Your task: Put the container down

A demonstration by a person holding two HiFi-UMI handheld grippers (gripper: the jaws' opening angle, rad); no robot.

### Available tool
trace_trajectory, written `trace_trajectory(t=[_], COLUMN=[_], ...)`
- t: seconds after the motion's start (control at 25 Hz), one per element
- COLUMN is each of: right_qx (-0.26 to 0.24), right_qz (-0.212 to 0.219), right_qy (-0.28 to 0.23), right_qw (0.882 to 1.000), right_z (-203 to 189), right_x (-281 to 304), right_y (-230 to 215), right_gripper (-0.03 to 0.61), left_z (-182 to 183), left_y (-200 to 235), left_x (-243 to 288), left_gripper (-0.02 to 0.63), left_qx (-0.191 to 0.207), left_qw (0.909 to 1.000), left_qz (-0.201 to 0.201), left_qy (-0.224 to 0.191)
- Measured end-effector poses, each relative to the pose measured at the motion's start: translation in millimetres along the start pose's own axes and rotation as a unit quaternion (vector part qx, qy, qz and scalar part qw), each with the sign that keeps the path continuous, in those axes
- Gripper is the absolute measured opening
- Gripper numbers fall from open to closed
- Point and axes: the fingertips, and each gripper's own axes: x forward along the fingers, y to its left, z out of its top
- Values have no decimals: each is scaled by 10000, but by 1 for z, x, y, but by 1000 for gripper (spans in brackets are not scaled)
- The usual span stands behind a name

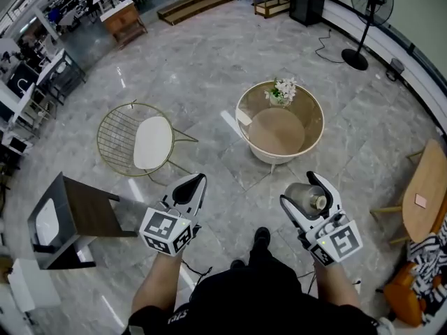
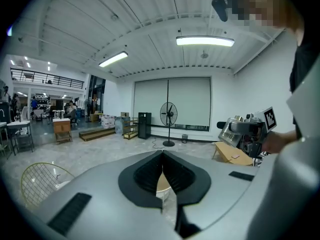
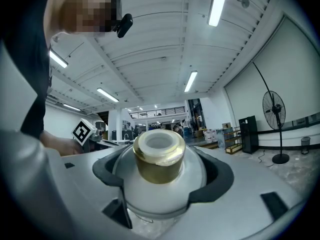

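The container (image 1: 305, 198) is a rounded grey-white vessel with a gold neck and a white cap (image 3: 159, 145). My right gripper (image 1: 300, 188) is shut on its body and holds it in the air at waist height, neck pointing up and away. In the right gripper view the container (image 3: 160, 184) fills the space between the jaws. My left gripper (image 1: 198, 180) hangs at the same height to the left, shut with nothing in it; in the left gripper view its dark pads (image 2: 150, 176) meet along a line. The right gripper (image 2: 246, 130) with the container also shows there at the right.
A round glass-topped table (image 1: 248, 142) with a small flower pot (image 1: 282, 92) stands on the marble floor ahead. A gold wire chair (image 1: 115, 139) is to its left and a dark side table (image 1: 84, 215) nearer left. A wooden table (image 1: 422, 194) sits at the right and a standing fan (image 1: 369, 9) far back.
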Motion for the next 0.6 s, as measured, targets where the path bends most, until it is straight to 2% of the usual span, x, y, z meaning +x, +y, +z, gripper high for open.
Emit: trace_trajectory(t=[0.24, 0.36, 0.6], right_qx=[47, 233, 320], right_qz=[84, 232, 246], right_qy=[-104, 51, 16], right_qw=[9999, 9994, 9992], right_z=[6, -3, 0], right_x=[25, 28, 48], right_y=[-52, -65, -89], right_gripper=[348, 348, 348], left_z=[11, 18, 22], left_y=[4, 6, 15], left_x=[51, 67, 87], left_gripper=[15, 15, 15], left_qx=[-24, 29, -76], left_qw=[9998, 9998, 9997], left_qz=[77, 133, 181], left_qy=[169, 177, 137])
